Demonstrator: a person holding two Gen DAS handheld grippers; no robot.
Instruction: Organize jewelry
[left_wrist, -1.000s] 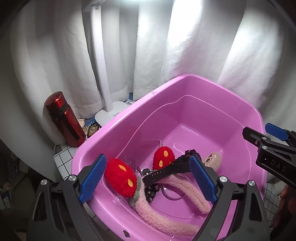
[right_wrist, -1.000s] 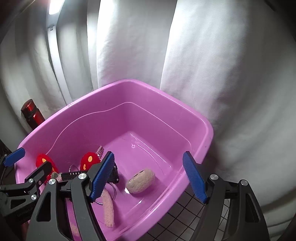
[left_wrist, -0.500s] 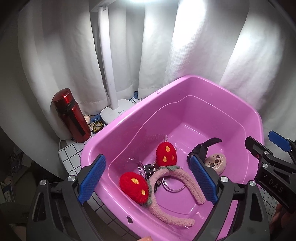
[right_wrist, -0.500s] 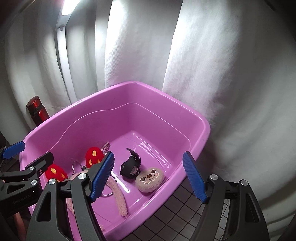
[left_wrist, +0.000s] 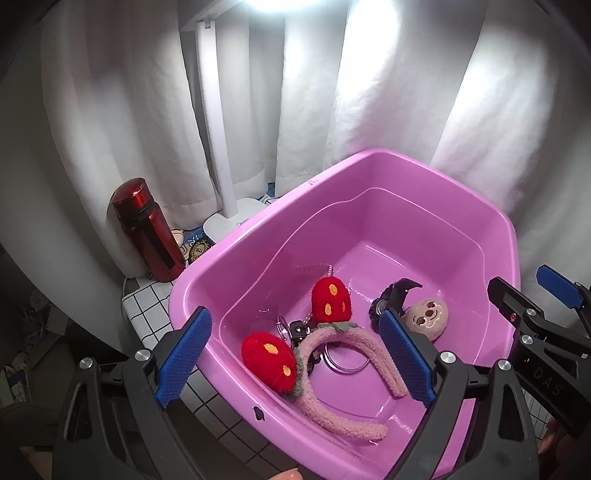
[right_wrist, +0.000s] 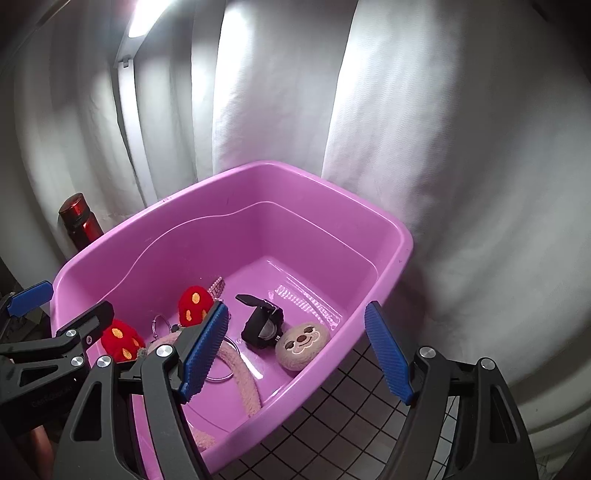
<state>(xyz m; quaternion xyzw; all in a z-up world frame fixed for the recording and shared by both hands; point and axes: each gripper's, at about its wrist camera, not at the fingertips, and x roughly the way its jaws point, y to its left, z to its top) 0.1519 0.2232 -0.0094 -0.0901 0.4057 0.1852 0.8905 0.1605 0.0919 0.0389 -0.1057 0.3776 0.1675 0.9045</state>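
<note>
A pink plastic tub (left_wrist: 384, 162) (right_wrist: 402, 236) holds a fuzzy pink headband with two red strawberry puffs (left_wrist: 328, 299) (right_wrist: 194, 304), a black watch (left_wrist: 393, 295) (right_wrist: 262, 325), a beige sloth-face plush (left_wrist: 428, 317) (right_wrist: 303, 343), a metal ring (left_wrist: 345, 363) and a bead strand (right_wrist: 218, 286). My left gripper (left_wrist: 295, 358) is open and empty above the tub's near left side. My right gripper (right_wrist: 295, 354) is open and empty above the tub's near right edge; it also shows at the right of the left wrist view (left_wrist: 535, 310).
A red bottle (left_wrist: 146, 229) (right_wrist: 79, 221) and a white lamp base (left_wrist: 232, 221) with its post stand left of the tub. White curtains hang behind. The tub rests on a tiled surface (right_wrist: 354, 417) with grid lines.
The left gripper let go of the black watch, which now lies in the tub beside the sloth plush. Both grippers have pulled up and back from the tub.
</note>
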